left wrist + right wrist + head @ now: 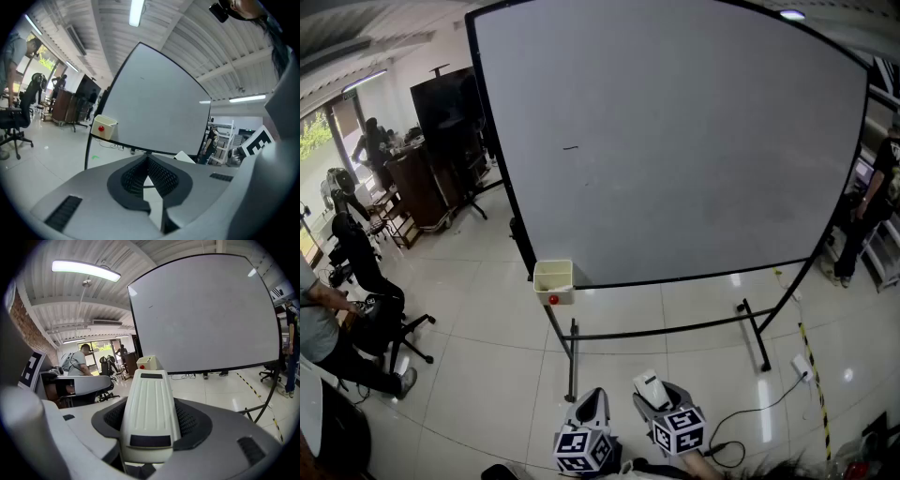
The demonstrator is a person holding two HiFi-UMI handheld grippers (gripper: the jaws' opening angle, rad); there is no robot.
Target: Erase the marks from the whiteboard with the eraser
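Both held low facing the whiteboard (675,141) — right hand-held gripper (656,397) clamps the eraser (149,404), left hand-held gripper (592,403) closed, empty.

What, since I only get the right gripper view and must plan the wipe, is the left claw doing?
Observer: The left claw is shut, with nothing between its jaws.
Operator: Good; the right claw grips the eraser. Anything on the floor ahead?
Observer: A black cable runs from a white power strip, on the floor right of the whiteboard's stand.
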